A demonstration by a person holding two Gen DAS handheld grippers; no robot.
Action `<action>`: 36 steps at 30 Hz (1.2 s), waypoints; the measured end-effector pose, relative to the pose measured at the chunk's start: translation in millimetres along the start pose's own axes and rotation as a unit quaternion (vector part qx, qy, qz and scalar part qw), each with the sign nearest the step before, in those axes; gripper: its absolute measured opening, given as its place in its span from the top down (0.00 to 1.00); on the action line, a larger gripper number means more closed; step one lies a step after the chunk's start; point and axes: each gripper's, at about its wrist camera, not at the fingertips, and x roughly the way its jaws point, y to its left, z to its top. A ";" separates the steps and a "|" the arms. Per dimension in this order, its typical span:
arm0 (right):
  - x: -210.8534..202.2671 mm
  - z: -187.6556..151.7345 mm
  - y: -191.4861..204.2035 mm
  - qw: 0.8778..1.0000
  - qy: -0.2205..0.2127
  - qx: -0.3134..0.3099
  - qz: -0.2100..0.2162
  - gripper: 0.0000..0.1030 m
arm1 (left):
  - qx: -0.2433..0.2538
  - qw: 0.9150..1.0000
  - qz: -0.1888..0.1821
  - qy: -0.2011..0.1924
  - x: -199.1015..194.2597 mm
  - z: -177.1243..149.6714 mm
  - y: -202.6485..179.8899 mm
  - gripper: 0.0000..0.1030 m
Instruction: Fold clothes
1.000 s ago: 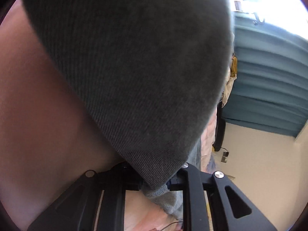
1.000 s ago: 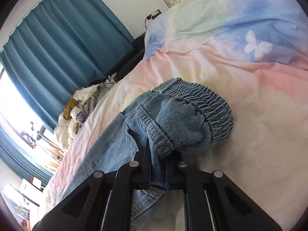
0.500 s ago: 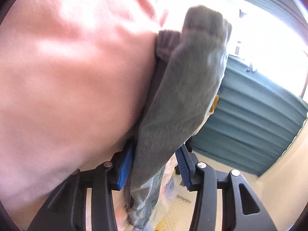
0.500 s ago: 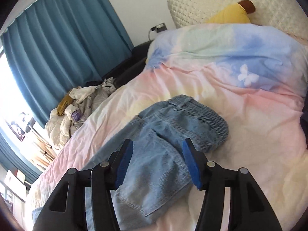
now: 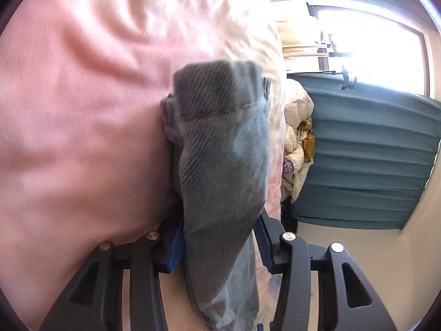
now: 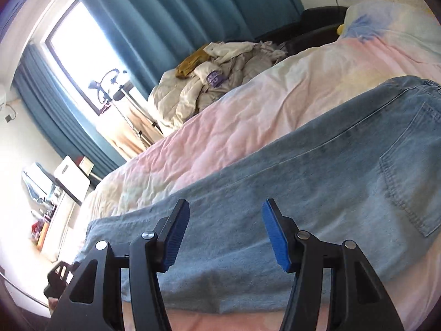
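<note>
Jeans (image 6: 317,193) spread lengthwise on the pastel quilt of the bed (image 6: 220,127), running beside its near edge, back pocket uppermost, waistband toward the pillow end. Right gripper (image 6: 224,231): the 2 blue-padded fingers stand wide apart above the leg and grip nothing. Left gripper (image 5: 217,248): fingers parted, with a hemmed leg end (image 5: 220,143) of the denim passing between them; the cloth lies against the left pad, but the pads do not appear pressed together, so a firm hold cannot be confirmed. Handling, as judged: denim is soft yet fairly heavy, limp enough to drape and sag, with stiffer seams, hem and elastic waistband. These thick edges offer the surest purchase; a pinch taken mid-panel would likely gather only 1 layer and let the rest slide. A heap of pale clothes (image 6: 220,77) sits at the far edge of the bed, near the teal curtain (image 6: 193,13)
</note>
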 end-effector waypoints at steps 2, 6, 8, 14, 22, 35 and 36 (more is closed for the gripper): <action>5.8 -5.5 3.0 1.000 0.011 -0.015 -0.010 0.46 | -0.001 1.000 0.001 -0.009 2.0 2.3 -1.0 0.56; 3.6 -8.0 4.2 0.999 0.004 -0.031 -0.028 0.46 | 0.017 0.999 0.007 -0.033 7.2 2.6 -10.2 0.57; 2.5 -7.1 5.0 0.999 0.000 -0.038 -0.029 0.46 | 0.056 0.997 0.029 -0.054 4.9 -2.7 -24.4 0.63; 4.7 -4.2 1.4 0.999 0.001 -0.033 -0.024 0.46 | 0.161 0.980 0.043 -0.110 -42.7 -19.8 -48.0 0.74; 0.3 1.7 -13.4 1.000 -0.001 -0.002 -0.006 0.46 | 0.334 0.934 0.037 -0.124 -47.7 -20.2 -95.8 0.74; -1.9 5.3 -24.2 1.000 -0.006 0.020 -0.002 0.46 | 0.478 0.877 -0.002 -0.053 -38.0 -122.6 -126.4 0.74; -1.9 5.4 -24.7 1.000 -0.006 0.022 -0.003 0.46 | 0.487 0.872 -0.004 -0.045 -34.8 -130.4 -126.8 0.74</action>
